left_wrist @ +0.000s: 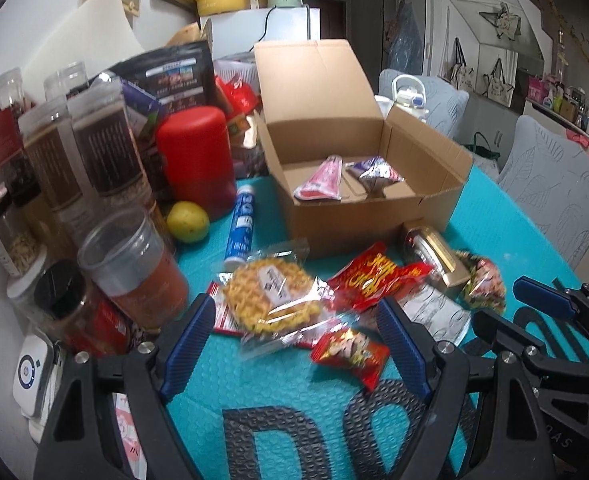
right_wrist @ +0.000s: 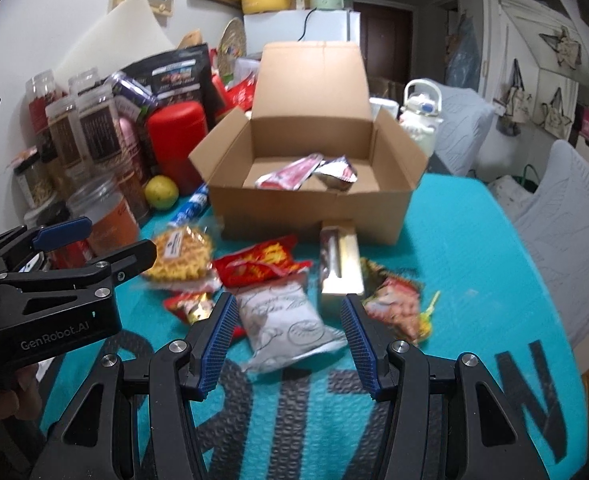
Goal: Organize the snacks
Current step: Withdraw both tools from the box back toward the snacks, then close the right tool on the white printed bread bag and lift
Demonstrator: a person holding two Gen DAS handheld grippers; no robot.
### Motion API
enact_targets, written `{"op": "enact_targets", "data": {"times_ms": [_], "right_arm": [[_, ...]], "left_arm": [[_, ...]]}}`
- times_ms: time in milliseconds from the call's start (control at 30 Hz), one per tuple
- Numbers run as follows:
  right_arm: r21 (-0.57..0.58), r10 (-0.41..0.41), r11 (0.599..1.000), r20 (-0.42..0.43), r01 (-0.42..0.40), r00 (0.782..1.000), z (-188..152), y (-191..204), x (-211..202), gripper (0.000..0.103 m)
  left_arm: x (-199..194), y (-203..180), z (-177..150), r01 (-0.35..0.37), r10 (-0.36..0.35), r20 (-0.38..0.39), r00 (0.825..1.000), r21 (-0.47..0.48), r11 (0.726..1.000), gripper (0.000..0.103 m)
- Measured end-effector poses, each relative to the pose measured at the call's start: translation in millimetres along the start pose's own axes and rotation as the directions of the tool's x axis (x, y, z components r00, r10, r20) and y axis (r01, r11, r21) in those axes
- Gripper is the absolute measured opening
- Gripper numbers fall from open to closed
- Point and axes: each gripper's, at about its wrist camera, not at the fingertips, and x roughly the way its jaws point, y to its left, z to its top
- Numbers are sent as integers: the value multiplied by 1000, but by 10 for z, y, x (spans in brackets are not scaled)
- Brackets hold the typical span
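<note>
An open cardboard box stands on the teal mat and holds a pink-red packet and a silver-purple packet. In front of it lie loose snacks: a clear-wrapped waffle, a red chip bag, a small red packet, a white bag, a gold box and a colourful bag. My left gripper is open over the waffle and small red packet. My right gripper is open around the white bag.
Jars, a red canister, a lemon, a blue tube and dark pouches crowd the left side by the wall. A white bottle stands behind the box. Grey cushions lie right of the mat.
</note>
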Motion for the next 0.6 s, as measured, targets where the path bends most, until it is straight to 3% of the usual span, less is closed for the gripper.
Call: {"op": "enact_targets", "data": {"times_ms": [400, 600], "right_arm": [[-38, 67, 997, -101, -71, 993, -83, 66, 496, 71], [-67, 35, 997, -116, -43, 993, -63, 39, 714, 81]], "left_arm": [[315, 197, -177, -8, 6, -90, 996, -14, 1000, 83], [457, 281, -211, 22, -27, -125, 992, -47, 999, 83]]}}
